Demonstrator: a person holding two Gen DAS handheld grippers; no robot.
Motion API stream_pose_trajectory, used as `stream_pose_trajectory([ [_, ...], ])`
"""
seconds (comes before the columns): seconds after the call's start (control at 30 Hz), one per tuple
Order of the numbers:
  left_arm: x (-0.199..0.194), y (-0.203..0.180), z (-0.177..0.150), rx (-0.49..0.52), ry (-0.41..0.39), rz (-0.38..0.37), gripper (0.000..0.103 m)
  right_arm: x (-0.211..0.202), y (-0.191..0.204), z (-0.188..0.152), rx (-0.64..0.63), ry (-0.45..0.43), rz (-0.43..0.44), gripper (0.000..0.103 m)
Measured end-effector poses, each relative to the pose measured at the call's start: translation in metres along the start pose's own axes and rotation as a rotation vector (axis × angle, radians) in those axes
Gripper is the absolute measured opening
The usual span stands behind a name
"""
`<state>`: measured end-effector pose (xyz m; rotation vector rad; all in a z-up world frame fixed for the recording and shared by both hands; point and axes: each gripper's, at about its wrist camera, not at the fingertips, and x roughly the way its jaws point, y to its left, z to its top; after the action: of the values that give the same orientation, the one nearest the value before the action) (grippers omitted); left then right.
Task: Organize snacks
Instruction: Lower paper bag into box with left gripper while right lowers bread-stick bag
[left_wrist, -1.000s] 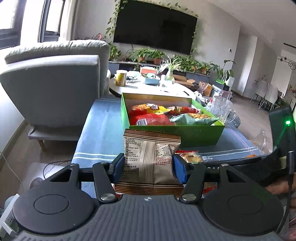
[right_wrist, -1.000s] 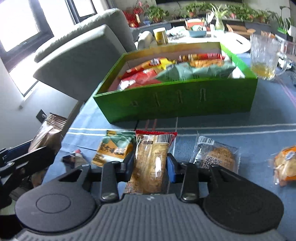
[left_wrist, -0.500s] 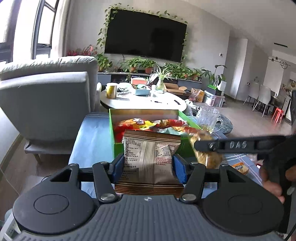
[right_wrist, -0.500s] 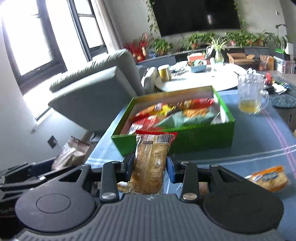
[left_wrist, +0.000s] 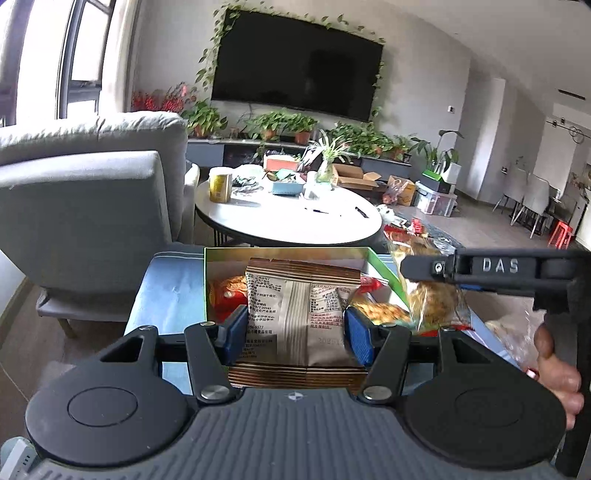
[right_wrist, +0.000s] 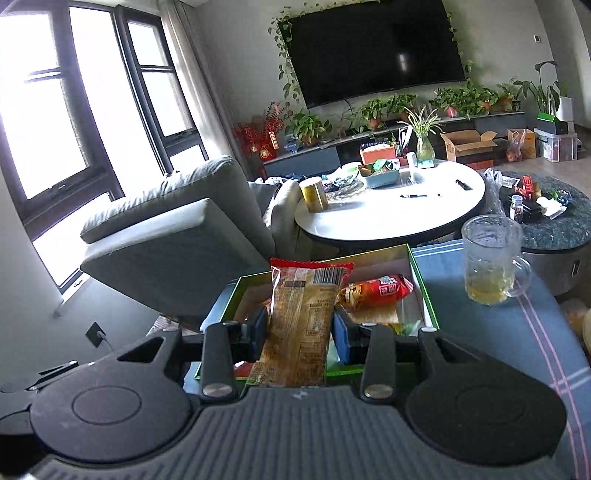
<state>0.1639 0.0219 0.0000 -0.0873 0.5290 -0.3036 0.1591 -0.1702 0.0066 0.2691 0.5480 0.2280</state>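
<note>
My left gripper (left_wrist: 295, 332) is shut on a brown and grey snack packet (left_wrist: 301, 314), held upright above the near end of the green box (left_wrist: 284, 253). My right gripper (right_wrist: 299, 328) is shut on a long clear pastry pack with a red top edge (right_wrist: 301, 317), raised over the same green box (right_wrist: 424, 291). Inside the box lie a red packet (right_wrist: 376, 291) and other snacks. In the left wrist view the right gripper's black finger (left_wrist: 480, 267) reaches in from the right with its pastry pack (left_wrist: 432, 295), and a hand (left_wrist: 557, 373) grips its handle.
The box sits on a blue striped cloth (right_wrist: 498, 332). A glass mug with yellow liquid (right_wrist: 491, 262) stands right of the box. Behind are a round white table (left_wrist: 288, 218) with a yellow can (left_wrist: 220, 188), and a grey armchair (left_wrist: 85, 206) to the left.
Both grippers rose and moved forward with their packets, from the cloth's near edge to above the green box. The right gripper lifted its pastry pack off the cloth and tilted upward.
</note>
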Motion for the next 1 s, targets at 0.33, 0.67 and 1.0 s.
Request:
stream_pose_trajectory([
  [0.33,0.062,0.019,0.014,-0.031,0.053,0.021,0.053,0.051,0.0,0.01,-0.012,0.055,-0.007,0.044],
  [0.67,0.115,0.03,0.015,-0.029,0.094,0.025,0.053,0.096,-0.006,0.008,-0.019,0.118,-0.009,0.044],
  [1.0,0.134,0.037,0.014,-0.041,0.117,0.029,0.054,0.12,-0.01,0.004,0.019,0.158,-0.014,0.046],
])
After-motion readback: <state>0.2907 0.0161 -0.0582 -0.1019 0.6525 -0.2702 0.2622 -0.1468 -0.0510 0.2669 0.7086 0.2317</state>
